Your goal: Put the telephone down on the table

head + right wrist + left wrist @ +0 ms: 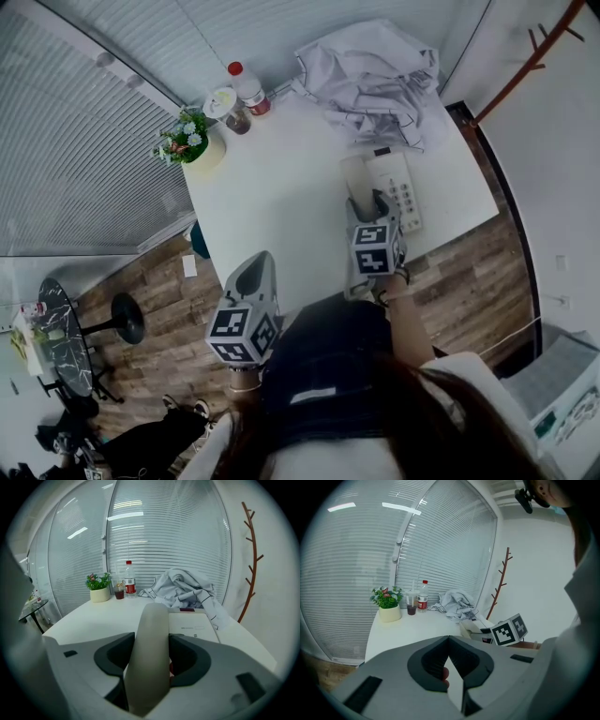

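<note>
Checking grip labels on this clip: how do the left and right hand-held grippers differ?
The right hand-held gripper has the telephone handset clamped between its jaws; the left hand-held gripper has its jaws together on nothing. The right one reaches over the table at the telephone base; the left one sits back at the table's near edge. Both are grey and carry a marker cube.
</note>
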### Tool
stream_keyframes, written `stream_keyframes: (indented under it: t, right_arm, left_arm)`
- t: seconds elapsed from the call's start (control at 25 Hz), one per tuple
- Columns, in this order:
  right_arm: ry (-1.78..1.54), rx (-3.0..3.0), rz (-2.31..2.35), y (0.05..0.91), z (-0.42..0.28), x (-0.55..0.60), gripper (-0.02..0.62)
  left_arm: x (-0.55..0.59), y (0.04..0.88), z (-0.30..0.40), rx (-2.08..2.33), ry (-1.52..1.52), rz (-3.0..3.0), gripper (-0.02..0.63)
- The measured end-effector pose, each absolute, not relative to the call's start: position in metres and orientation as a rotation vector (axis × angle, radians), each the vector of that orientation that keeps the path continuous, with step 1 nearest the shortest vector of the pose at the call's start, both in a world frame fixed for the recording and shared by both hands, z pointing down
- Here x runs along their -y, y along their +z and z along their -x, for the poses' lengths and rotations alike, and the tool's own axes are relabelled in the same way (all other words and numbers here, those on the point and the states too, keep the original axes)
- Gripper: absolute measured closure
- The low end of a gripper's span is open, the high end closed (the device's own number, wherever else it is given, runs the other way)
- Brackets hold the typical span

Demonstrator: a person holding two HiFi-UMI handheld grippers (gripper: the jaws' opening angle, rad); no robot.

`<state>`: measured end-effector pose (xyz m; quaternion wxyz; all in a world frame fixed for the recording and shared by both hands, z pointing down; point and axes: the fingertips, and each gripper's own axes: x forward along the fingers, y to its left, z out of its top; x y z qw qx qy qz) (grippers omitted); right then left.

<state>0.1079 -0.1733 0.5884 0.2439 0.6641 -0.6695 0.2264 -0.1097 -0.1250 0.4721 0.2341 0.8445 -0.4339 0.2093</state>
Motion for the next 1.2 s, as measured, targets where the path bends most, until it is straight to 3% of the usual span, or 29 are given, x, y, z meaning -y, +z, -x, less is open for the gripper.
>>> stream_keyframes:
  t: [1.2]
  right_arm:
    - [0.666, 1.847, -1.885, 0.581, -0.112, 0.175, 0.377]
  left_arm:
    - [0.118, 0.461, 0.116, 1.264, 0.518, -2.321, 0.606]
